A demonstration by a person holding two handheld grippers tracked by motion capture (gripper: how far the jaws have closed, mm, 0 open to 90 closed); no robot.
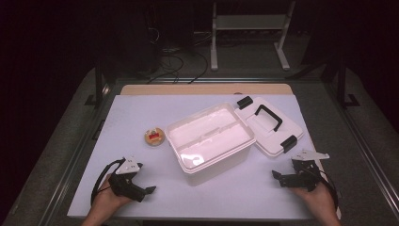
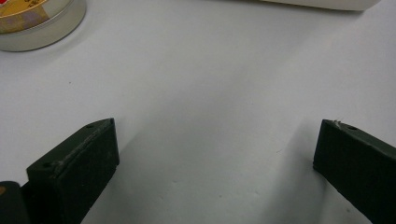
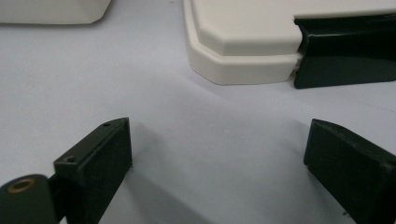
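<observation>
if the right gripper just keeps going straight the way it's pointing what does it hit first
Probably the white lid lying flat on the table beside the storage box. The right gripper has open, empty jaws aimed at the lid's near edge, close to a black latch; depth is unclear.

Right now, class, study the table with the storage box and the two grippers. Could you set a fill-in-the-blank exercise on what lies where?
1. The white storage box stands with its lid ____.
2. The lid, with its black handle, lies on the box's ____ side in the high view.
3. The small round tin sits to the ____ of the box in the high view.
4. Both the left gripper and the right gripper have their jaws ____.

Missing words: off; right; left; open
</observation>
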